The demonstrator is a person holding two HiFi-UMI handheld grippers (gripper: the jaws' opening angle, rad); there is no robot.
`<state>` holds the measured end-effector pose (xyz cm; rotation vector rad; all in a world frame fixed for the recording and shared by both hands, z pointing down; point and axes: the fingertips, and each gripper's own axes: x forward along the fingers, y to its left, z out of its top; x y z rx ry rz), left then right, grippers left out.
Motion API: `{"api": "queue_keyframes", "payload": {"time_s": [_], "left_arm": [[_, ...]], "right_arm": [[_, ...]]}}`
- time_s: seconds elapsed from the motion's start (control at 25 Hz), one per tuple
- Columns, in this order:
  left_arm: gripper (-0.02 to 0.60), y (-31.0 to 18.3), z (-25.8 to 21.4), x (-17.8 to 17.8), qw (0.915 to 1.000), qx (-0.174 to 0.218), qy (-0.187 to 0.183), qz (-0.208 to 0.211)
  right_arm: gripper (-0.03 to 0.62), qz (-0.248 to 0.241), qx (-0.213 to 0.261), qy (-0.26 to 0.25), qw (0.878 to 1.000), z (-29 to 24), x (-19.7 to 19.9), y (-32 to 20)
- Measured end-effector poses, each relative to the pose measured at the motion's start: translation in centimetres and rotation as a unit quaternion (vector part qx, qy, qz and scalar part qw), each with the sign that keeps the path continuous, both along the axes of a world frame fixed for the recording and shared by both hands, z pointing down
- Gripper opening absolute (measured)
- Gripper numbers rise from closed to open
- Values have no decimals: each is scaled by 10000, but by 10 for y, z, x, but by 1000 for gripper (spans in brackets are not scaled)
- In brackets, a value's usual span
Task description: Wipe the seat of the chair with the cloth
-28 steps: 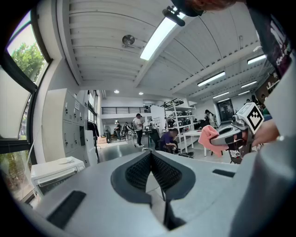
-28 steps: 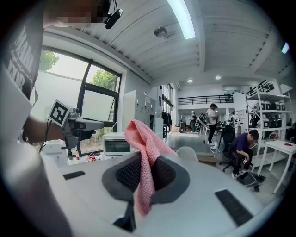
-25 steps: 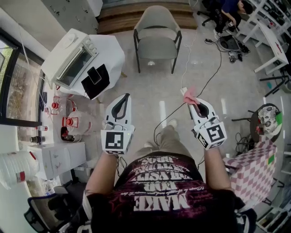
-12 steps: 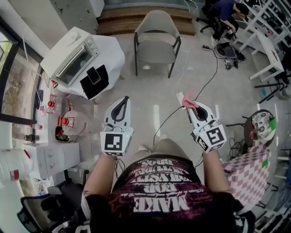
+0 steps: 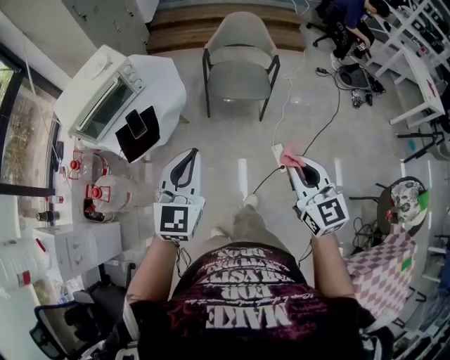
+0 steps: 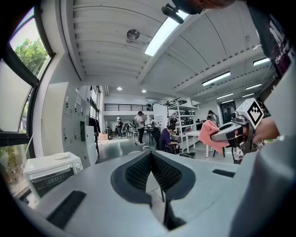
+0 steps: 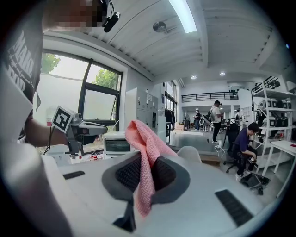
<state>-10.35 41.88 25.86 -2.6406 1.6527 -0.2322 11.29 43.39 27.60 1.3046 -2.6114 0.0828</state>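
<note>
A grey padded chair [image 5: 239, 60] on dark legs stands across the floor ahead of me, its seat [image 5: 237, 79] bare; its back [image 7: 190, 153] peeks over my right gripper in the right gripper view. My right gripper [image 5: 291, 161] is shut on a pink cloth [image 7: 144, 152], which drapes over its jaws and also shows as the pink cloth [image 5: 293, 150] in the head view and the pink cloth [image 6: 212, 135] in the left gripper view. My left gripper [image 5: 190, 156] is shut with nothing in it, the jaws meeting at their tips [image 6: 151, 154]. Both grippers are held at waist height, well short of the chair.
A white toaster oven [image 5: 105, 95] sits on a white-covered table [image 5: 165, 84] at the left. Cables [image 5: 313, 126] trail over the floor between me and the chair. A checked cloth [image 5: 383, 264] lies at the right. A seated person [image 5: 351, 21] works at white desks [image 5: 422, 70].
The head view has shifted slightly, so the chair sits a little nearer. Both grippers keep their pose, and the right one still holds the cloth.
</note>
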Motion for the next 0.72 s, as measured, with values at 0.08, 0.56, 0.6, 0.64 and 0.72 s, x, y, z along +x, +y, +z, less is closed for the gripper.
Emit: {"api": "queue_keyframes", "payload": {"time_s": [0.08,0.56,0.6,0.64,0.72], "left_arm": [[6,-18,-3,12,10000,17,10,15],[6,-109,-16,66,9999,43,27,-147],[6,-113,-17,71,9999,42,22,-161],[5,-117,-17,75,9998,45,6,-172],[6,-126,-20,80,9997,55,-42,-224]], "right_arm": [[32,-10,2,-38,10000,-1,10,-17],[32,-163,71,-185,9997,-4,61,-103],[32,-187,71,-199,9996,-4,65,-108],[32,-205,69,-220,9995,-4,69,-113],[32,-246,48,-287,9993,-3,75,-125]]}}
